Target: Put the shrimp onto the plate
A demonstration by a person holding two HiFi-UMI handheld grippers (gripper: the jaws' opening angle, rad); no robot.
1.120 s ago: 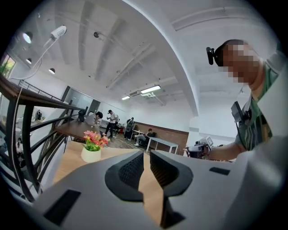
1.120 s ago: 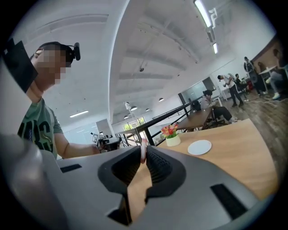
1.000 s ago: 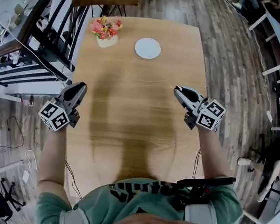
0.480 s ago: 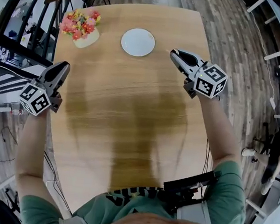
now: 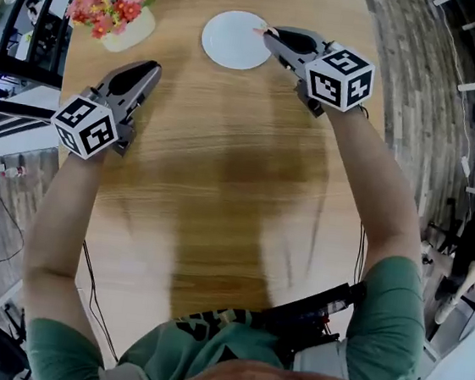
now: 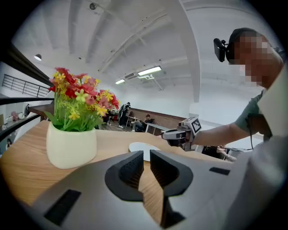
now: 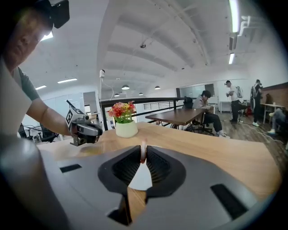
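A round white plate (image 5: 230, 46) lies on the wooden table (image 5: 224, 158), near its far end. My right gripper (image 5: 268, 33) reaches to the plate's right rim and is shut on a small pink shrimp (image 5: 259, 31). In the right gripper view the shrimp (image 7: 143, 152) stands upright, pinched between the pads, with the plate (image 7: 141, 179) showing just beyond the jaws. My left gripper (image 5: 154, 67) hovers left of the plate, its jaws a narrow gap apart with nothing between them (image 6: 145, 155). The plate (image 6: 141, 147) shows ahead of it.
A cream vase of red, pink and yellow flowers (image 5: 113, 9) stands at the table's far left, close to the left gripper. Black railings (image 5: 12, 74) run along the table's left side. Wooden floor lies to the right (image 5: 435, 97). People sit at other tables in the background.
Both grippers have moved forward along the table and come lower. The right one, still holding the shrimp, now reaches the plate's rim; the left one is now beside the flower vase.
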